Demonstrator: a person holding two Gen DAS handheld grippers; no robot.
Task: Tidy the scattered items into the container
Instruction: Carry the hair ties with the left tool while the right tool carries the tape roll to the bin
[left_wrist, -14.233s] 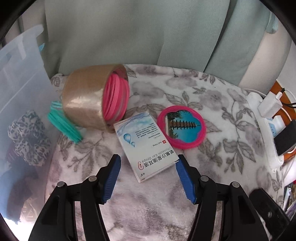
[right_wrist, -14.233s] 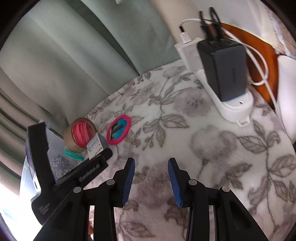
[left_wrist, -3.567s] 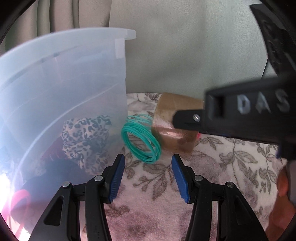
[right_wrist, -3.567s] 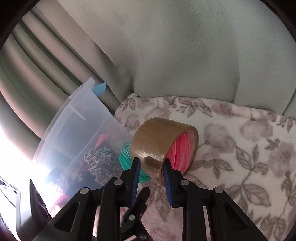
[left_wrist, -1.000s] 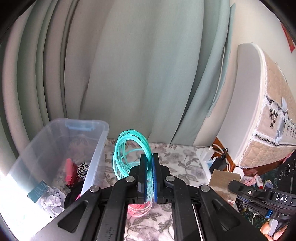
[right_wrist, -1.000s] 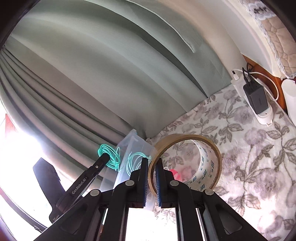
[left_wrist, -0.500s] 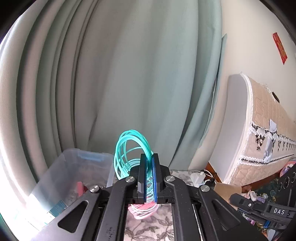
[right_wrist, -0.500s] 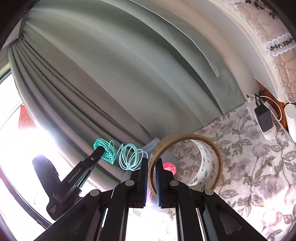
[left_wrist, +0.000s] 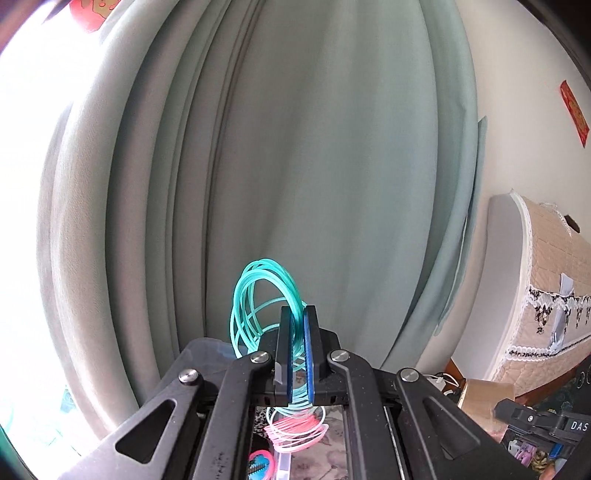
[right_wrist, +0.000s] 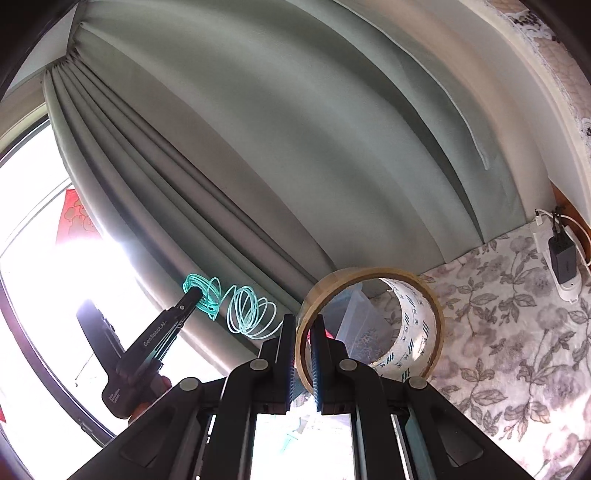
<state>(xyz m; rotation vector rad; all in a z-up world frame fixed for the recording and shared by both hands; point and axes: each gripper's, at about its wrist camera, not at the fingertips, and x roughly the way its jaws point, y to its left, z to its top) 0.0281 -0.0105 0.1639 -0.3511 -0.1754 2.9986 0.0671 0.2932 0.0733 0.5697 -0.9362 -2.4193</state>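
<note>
Aloft, both hand-held grippers pinch teal cord (left_wrist: 258, 295) and tape roll (right_wrist: 373, 321).

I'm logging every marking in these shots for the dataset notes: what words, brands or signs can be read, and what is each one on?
"GenRobot.AI" on the side of the left gripper in the right wrist view.
"DAS", cut off by the frame edge, on the right gripper body in the left wrist view.
Dark printed marks inside the tape roll: a repeated pattern, not readable.
Small white print on the left gripper's base: too small.
Red wall decoration: characters too blurred.
</note>
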